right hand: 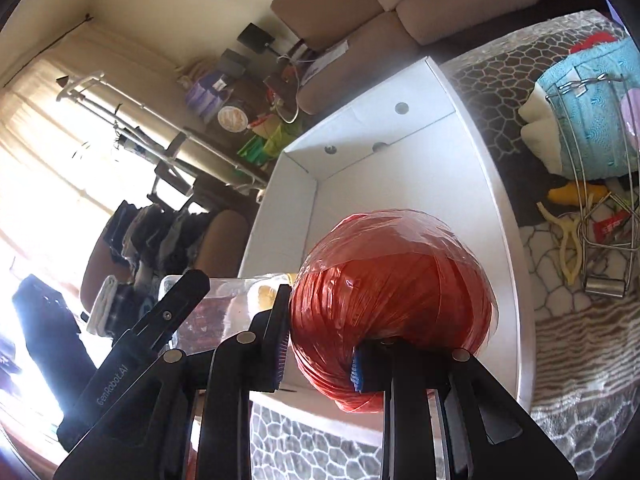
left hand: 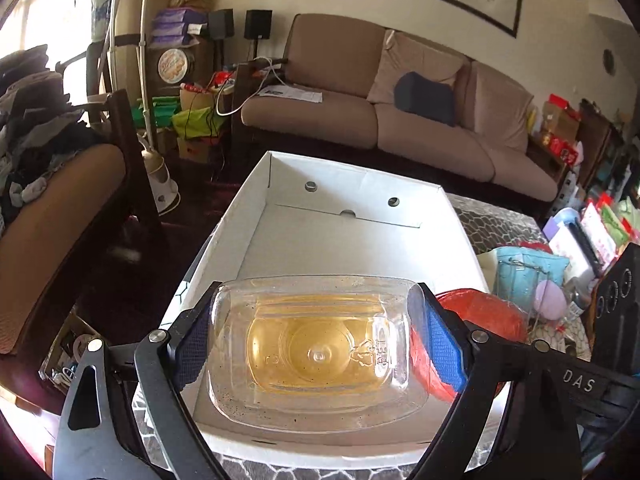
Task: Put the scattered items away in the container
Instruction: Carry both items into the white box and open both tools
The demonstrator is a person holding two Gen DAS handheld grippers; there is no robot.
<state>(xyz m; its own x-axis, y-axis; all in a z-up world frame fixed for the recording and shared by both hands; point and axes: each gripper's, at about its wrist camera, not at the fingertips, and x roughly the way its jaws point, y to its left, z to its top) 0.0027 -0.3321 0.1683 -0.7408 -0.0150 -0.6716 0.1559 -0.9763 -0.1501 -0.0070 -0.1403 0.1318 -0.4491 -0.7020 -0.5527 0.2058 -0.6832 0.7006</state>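
My left gripper (left hand: 316,304) is shut on a clear plastic bottle (left hand: 316,356) of amber liquid, its blue pads pressing both sides; I see the bottle's base end-on. It hangs over the near end of the white cardboard box (left hand: 360,184), which holds nothing else. My right gripper (right hand: 320,332) is shut on a red ball of twine (right hand: 396,280) wrapped in clear film, held over the box (right hand: 280,208) near its front right. The ball (left hand: 488,312) sits just right of the bottle. In the right wrist view the left gripper (right hand: 240,292) and bottle (right hand: 224,304) show at left.
The box lies on a table with a hexagon-patterned cloth (right hand: 492,80). To its right are a turquoise cloth bundle (right hand: 592,92), a wire rack (right hand: 600,208), yellow pliers (right hand: 568,240) and more clutter (left hand: 592,236). A sofa (left hand: 400,112) stands behind, a chair piled with clothes (left hand: 52,184) at left.
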